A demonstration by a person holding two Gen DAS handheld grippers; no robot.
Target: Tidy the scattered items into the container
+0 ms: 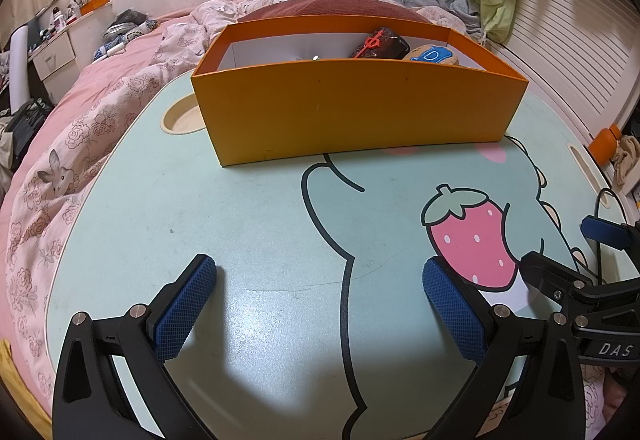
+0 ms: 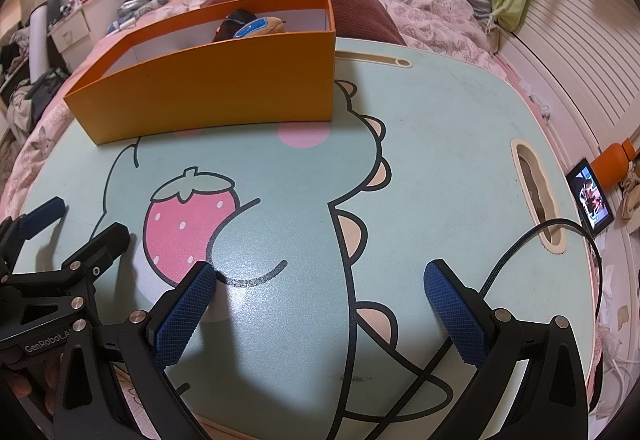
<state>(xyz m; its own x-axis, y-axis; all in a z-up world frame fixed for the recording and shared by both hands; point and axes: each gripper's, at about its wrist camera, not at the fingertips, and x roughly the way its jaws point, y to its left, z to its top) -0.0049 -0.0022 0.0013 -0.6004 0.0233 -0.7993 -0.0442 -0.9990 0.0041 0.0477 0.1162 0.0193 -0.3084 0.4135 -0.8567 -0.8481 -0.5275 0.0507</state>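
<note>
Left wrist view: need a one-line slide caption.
Open left tongs hover over the dinosaur-print table; orange box already holds items.

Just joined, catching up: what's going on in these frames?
A person holds a gripper in each hand over a mint cartoon lap table set on a bed. The left gripper and right gripper are both open and hold nothing. The orange box stands at the table's far side with a dark item and a tan plush with a blue patch already inside. No loose items show on the tabletop, only a black cable by the right gripper.
</note>
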